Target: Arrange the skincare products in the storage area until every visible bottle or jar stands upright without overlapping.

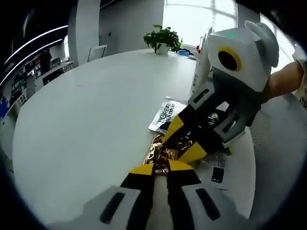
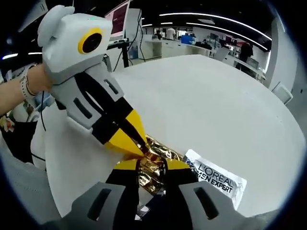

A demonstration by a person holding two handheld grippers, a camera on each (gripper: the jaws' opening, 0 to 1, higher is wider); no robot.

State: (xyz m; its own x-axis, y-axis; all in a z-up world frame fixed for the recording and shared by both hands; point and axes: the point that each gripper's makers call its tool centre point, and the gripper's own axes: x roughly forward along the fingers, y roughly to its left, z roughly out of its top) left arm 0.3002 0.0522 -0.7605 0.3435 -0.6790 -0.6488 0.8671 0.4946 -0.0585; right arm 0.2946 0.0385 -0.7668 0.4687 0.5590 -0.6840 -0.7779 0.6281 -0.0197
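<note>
A crinkled gold foil packet (image 1: 160, 152) lies on the round white table (image 1: 86, 120), and both grippers hold it. In the left gripper view my left gripper (image 1: 160, 166) is shut on its near end. My right gripper (image 1: 184, 141) comes in from the right and pinches the far end. In the right gripper view my right gripper (image 2: 152, 165) is shut on the gold foil packet (image 2: 151, 176), while the left gripper (image 2: 138, 147) reaches in from the left and bites the same packet. A white L'Oreal sachet (image 1: 168, 115) (image 2: 217, 180) lies flat beside it.
Another flat white sachet with a black label (image 1: 218, 170) lies near the table edge. A tall white carton (image 1: 200, 67) stands behind the right gripper. A potted plant (image 1: 163, 37) sits at the far side. A person's hand and wrist (image 2: 24, 88) hold the left gripper.
</note>
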